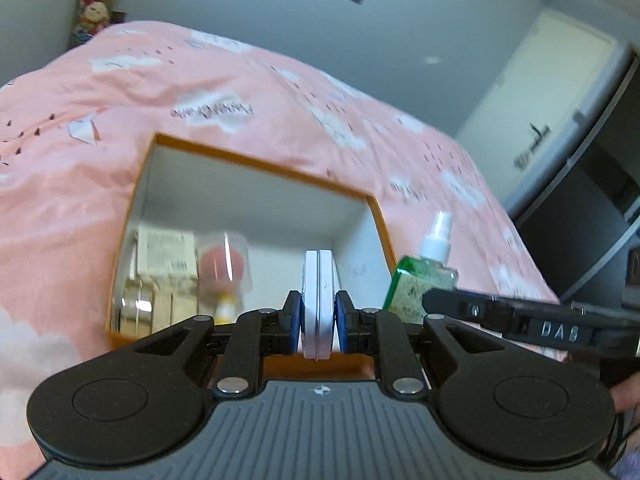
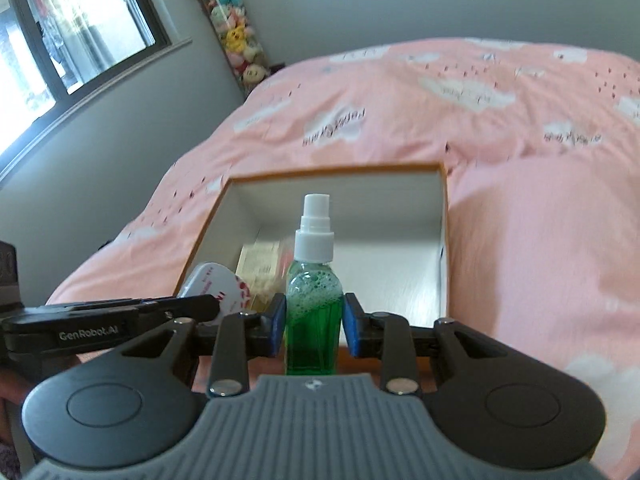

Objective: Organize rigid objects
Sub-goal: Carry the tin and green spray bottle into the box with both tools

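Left wrist view: our left gripper [image 1: 318,320] is clamped on one white tin [image 1: 318,304] held edge-on; right gripper [image 2: 314,326] pinches one green spray bottle [image 2: 314,308]. Beyond, one orange-rimmed box [image 1: 256,160] holds one carton [image 1: 166,250] and one figurine [image 1: 222,272] on the pink bedspread [image 1: 240,80].

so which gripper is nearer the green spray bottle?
Right. The right gripper is clamped on the green spray bottle itself, above the box. The left gripper is beside it, holding a white tin.
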The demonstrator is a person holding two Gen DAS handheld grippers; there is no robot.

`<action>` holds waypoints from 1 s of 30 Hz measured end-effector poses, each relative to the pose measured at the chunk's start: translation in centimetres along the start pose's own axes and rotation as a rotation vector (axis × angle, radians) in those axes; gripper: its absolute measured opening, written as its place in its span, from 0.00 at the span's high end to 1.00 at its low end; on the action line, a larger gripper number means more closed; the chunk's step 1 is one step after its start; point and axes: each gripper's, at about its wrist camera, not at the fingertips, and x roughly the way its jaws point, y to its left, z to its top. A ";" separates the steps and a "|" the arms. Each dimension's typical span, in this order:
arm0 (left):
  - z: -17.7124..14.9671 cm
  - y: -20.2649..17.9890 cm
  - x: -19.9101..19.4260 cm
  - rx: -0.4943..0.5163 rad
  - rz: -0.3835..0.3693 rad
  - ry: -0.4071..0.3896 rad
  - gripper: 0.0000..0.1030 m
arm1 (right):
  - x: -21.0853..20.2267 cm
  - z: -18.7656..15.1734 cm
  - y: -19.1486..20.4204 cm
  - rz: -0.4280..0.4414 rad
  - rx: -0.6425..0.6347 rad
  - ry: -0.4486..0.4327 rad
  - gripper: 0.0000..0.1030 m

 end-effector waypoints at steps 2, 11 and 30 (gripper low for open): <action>0.7 0.1 0.6 -0.016 0.008 -0.026 0.81 | 0.8 0.9 -0.1 -0.017 -0.010 -0.013 0.71; 2.0 0.9 5.2 -0.022 0.040 -0.026 0.81 | 7.4 1.9 -1.0 -0.132 -0.077 0.079 0.71; 1.9 2.2 8.9 -0.003 0.045 0.056 0.81 | 15.8 0.1 -2.3 -0.097 -0.060 0.364 0.72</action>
